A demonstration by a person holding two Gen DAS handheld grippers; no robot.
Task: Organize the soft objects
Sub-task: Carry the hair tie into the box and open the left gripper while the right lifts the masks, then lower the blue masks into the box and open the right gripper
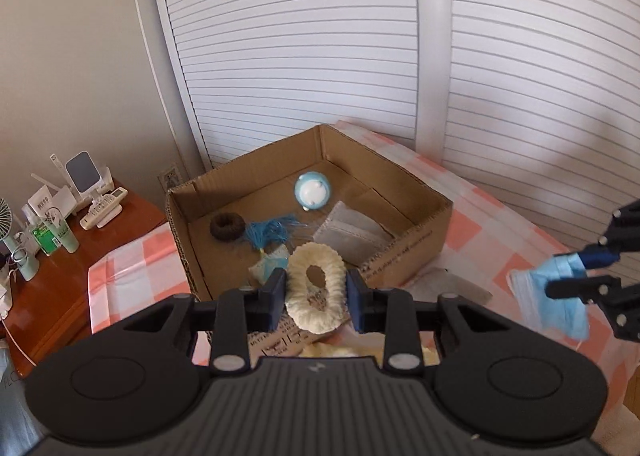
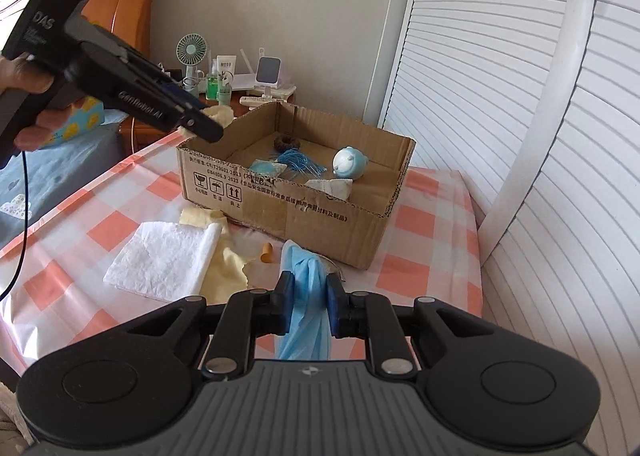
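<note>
Right wrist: checked tablecloth [image 2: 424,224], slatted doors [image 2: 560,136]; right tool [image 2: 308,298] pinching mask [image 2: 304,276], left tool [image 1: 316,292] pinching scrunchie [image 1: 316,288]

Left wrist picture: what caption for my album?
Left hand-held gripper carries a fluffy cream ring toward the cardboard box.

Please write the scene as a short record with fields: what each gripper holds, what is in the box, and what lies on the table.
left gripper: shut on cream ring, near the box's front-left corner
right gripper: shut on blue mask, above the table
box: open cardboard; inside are a brown ring, blue tassel, round blue toy, grey pad
table: checked cloth; white tissue, yellow cloth, small orange piece in front of the box
</note>
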